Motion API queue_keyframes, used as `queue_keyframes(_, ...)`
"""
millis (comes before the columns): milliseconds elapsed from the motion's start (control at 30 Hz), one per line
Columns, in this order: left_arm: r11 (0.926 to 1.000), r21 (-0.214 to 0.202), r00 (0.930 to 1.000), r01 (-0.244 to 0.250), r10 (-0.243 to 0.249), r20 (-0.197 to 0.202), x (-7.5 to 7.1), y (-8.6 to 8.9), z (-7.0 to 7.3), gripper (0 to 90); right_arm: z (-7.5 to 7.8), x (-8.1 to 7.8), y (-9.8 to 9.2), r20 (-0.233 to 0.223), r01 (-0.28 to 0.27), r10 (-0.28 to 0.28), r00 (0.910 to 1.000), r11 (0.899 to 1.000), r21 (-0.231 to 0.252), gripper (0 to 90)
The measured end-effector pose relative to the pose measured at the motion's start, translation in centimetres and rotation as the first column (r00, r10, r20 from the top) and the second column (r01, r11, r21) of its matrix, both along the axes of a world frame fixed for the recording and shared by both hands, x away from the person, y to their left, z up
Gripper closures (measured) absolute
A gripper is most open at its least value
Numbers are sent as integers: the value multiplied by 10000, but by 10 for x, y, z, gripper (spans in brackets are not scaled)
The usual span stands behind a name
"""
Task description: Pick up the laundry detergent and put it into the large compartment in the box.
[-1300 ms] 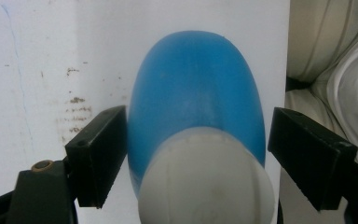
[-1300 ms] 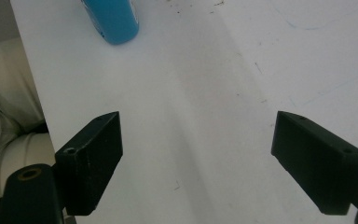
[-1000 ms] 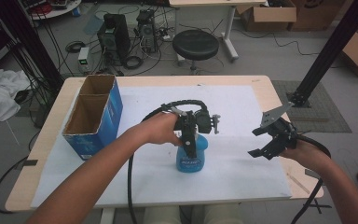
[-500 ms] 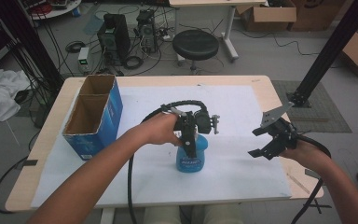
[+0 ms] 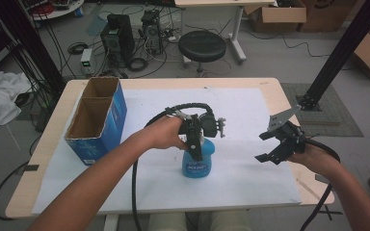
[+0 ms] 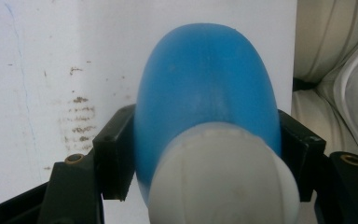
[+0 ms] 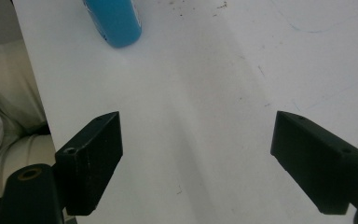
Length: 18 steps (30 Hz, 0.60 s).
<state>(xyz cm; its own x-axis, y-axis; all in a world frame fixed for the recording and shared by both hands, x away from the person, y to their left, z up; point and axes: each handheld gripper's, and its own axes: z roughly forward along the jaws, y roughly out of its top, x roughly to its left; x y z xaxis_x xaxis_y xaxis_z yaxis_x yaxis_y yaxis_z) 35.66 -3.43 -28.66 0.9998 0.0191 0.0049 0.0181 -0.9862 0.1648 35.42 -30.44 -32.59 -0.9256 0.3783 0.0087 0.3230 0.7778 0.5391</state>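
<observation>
We find the blue bottle [image 5: 196, 161] standing upright near the middle of the tabletop [image 5: 270, 86], on the white sheet [image 5: 250, 110] that covers most of it. The left gripper [image 5: 196, 144] comes down on the bottle from above. The high view shows this placing but hides the contact under the gripper body. The left gripper view settles it: both black jaws press against the blue flanks of the bottle [image 6: 205, 93] just below its white cap [image 6: 223, 179]. The jaws have just been closing, with the bottle between them, and now stand clamped on it.

The right gripper [image 5: 275, 144] is held off to the right of the bottle, well apart from it. In the right gripper view its jaws stand wide apart over bare white sheet [image 7: 205, 93], with the lower end of the bottle [image 7: 114, 21] at the upper left of that view. That view also shows the near edge of the sheet, with pale cloth [image 7: 4, 116] beyond it.

From the high view we note an open blue cardboard box [image 5: 96, 120] with two compartments at the left of the tabletop, well apart from the bottle. Bare sheet lies between box and bottle, and between bottle and right gripper. The bottle stands closer to the near edge than to the far one.
</observation>
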Motion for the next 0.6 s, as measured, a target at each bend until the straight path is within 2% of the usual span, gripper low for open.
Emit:
queue_keyframes(167,10000,3,10000,53,-53,-10,0,0,0,371,-1,0,0,-18,-2,2,10000,10000,-3,164)
queue_keyframes(600,9999,-47,9999,146,-146,23,-1,0,0,377,-1,-1,-1,1,-43,43,10000,10000,20,168)
